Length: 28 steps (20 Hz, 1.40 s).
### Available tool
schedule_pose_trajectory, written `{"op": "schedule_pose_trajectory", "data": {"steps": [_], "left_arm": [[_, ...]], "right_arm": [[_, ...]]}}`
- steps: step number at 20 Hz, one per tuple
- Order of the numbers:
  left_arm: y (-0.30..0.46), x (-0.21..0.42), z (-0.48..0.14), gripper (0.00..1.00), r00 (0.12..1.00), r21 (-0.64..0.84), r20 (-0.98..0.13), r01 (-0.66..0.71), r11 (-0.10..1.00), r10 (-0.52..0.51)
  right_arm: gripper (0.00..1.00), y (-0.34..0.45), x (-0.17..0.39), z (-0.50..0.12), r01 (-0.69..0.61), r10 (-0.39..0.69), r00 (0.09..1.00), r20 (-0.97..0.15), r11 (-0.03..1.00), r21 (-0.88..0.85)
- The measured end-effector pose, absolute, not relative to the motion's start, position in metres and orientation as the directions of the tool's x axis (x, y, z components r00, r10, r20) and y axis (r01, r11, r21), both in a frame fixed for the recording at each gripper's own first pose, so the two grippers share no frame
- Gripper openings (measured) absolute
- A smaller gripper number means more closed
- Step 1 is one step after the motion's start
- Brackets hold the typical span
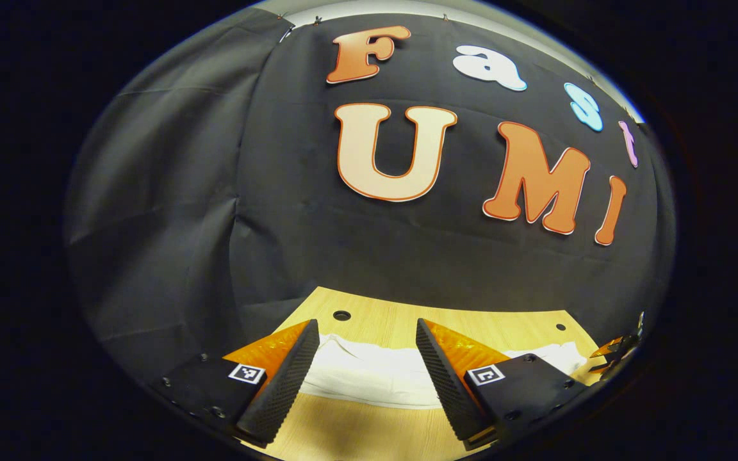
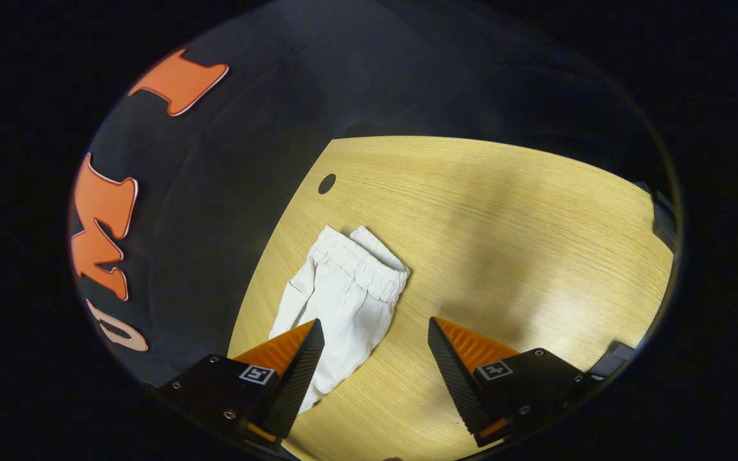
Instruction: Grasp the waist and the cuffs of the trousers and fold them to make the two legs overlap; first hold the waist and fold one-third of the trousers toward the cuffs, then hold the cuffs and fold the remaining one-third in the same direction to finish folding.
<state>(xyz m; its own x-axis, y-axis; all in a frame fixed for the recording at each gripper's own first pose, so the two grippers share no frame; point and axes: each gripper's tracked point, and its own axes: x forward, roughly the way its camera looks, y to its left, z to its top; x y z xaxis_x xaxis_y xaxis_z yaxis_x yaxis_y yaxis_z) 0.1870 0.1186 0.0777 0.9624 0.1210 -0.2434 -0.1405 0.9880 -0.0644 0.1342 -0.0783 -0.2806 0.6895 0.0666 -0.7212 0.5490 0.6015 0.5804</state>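
My 2 grippers, left (image 1: 366, 371) and right (image 2: 375, 371), both spread, empty; white cloth trousers (image 2: 343, 291) flat on pale wooden table (image 2: 503, 211) with round holes; black cloth wall behind

We note on the left gripper (image 1: 367, 333) two wedge-shaped fingers with ridged inner faces, set on black screwed plates, each bearing a small square black-and-white marker. We find the right gripper (image 2: 375, 330) built alike: same plates, screws, markers.
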Motion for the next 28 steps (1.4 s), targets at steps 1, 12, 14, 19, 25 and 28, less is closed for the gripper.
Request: {"op": "schedule_pose_trajectory", "data": {"steps": [1,12,14,19,25,28], "left_arm": [[0.119,0.184,0.079,0.99,0.961,-0.065,-0.244,-0.153,0.986,0.132],[0.121,0.174,0.079,0.99,0.931,-0.037,-0.272,-0.263,0.964,0.243],[0.120,0.172,0.077,0.99,0.928,-0.038,-0.272,-0.275,0.961,0.255],[0.116,0.174,0.074,0.99,0.919,-0.031,-0.289,-0.289,0.957,0.268],[0.124,0.166,0.073,0.99,0.905,-0.030,-0.299,-0.325,0.945,0.302],[0.135,0.162,0.070,0.99,0.902,-0.042,-0.302,-0.335,0.941,0.308]], "right_arm": [[0.98,-0.079,0.140,-0.288,0.554,0.071,0.680,-0.730,0.602,0.575],[0.96,-0.094,0.189,-0.319,0.581,0.077,0.634,-0.770,0.610,0.539],[0.91,-0.094,0.190,-0.324,0.591,0.071,0.627,-0.776,0.605,0.533],[0.46,-0.101,0.188,-0.331,0.612,0.059,0.605,-0.794,0.603,0.512],[0.09,-0.100,0.193,-0.326,0.609,0.007,0.616,-0.787,0.629,0.483],[0.06,-0.091,0.199,-0.291,0.559,-0.003,0.674,-0.739,0.657,0.507]]}}
